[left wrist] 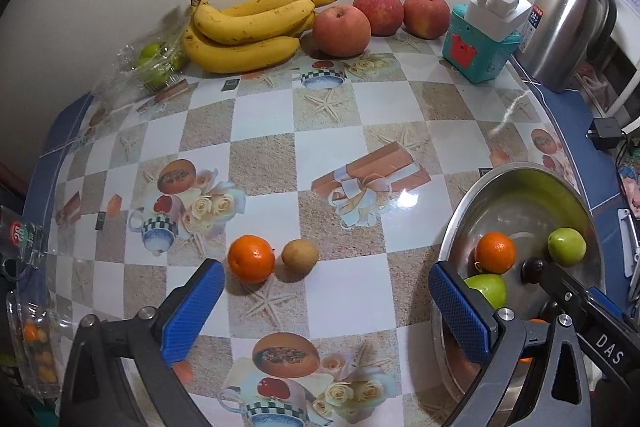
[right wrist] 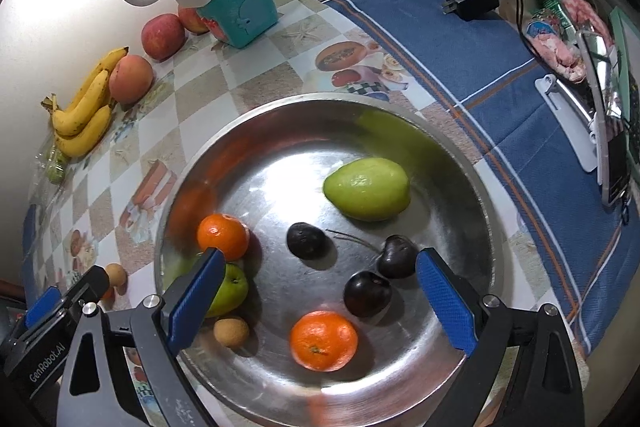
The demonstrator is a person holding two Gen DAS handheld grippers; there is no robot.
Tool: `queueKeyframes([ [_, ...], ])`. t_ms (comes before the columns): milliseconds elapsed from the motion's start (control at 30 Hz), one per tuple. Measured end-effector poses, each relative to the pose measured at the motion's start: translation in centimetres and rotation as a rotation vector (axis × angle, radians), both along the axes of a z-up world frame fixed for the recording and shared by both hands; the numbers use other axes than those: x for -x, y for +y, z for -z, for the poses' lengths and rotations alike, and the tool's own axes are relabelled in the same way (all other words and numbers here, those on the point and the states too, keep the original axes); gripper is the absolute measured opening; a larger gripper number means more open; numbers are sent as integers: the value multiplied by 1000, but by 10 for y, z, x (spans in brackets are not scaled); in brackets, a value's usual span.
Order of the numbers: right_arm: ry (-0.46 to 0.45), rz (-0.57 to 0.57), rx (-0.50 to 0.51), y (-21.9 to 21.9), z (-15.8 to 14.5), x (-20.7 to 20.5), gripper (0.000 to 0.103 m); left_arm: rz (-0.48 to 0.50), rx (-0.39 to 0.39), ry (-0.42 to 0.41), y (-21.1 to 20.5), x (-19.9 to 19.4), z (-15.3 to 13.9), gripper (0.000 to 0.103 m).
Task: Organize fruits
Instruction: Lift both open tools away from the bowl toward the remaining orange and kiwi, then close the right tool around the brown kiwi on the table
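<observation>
A steel bowl (right wrist: 460,163) holds two tangerines (right wrist: 323,341), two green fruits (right wrist: 367,189), several dark plums (right wrist: 367,293) and a small brown fruit (right wrist: 231,331). My right gripper (right wrist: 320,295) is open and empty, hovering over the bowl. In the left wrist view a loose tangerine (left wrist: 251,259) and a small brown fruit (left wrist: 300,255) lie on the tablecloth. My left gripper (left wrist: 324,303) is open and empty just in front of them, with the bowl (left wrist: 520,179) to its right. Bananas (left wrist: 244,31) and three apples (left wrist: 341,31) lie by the wall.
A teal box (left wrist: 478,55) with a white power strip on top stands at the back right, beside a steel kettle (left wrist: 568,23). A clear bag of green fruits (left wrist: 154,61) lies at the back left. Plastic packaging (left wrist: 32,339) sits at the left table edge.
</observation>
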State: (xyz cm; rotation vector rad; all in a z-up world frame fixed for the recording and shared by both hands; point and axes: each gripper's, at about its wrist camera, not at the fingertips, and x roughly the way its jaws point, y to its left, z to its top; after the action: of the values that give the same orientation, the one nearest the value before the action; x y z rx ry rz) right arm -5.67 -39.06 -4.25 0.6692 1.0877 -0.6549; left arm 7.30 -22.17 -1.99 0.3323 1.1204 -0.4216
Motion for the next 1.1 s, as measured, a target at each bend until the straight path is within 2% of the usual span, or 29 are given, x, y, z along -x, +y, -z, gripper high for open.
queueKeyframes([
  [267, -3, -31, -10, 14, 0, -8, 96, 2, -18, -68, 17, -6, -16, 103],
  [633, 36, -102, 33, 40, -2, -25, 96, -52, -35, -88, 58, -28, -20, 103],
  [933, -63, -207, 20, 80, -14, -54, 96, -111, -90, -117, 104, -54, -14, 103],
  [1033, -77, -249, 11, 98, -16, -66, 96, -142, -60, -92, 121, -63, -10, 103],
  [1100, -84, -277, 8, 109, -15, -75, 96, -164, -10, -59, 131, -69, -8, 103],
])
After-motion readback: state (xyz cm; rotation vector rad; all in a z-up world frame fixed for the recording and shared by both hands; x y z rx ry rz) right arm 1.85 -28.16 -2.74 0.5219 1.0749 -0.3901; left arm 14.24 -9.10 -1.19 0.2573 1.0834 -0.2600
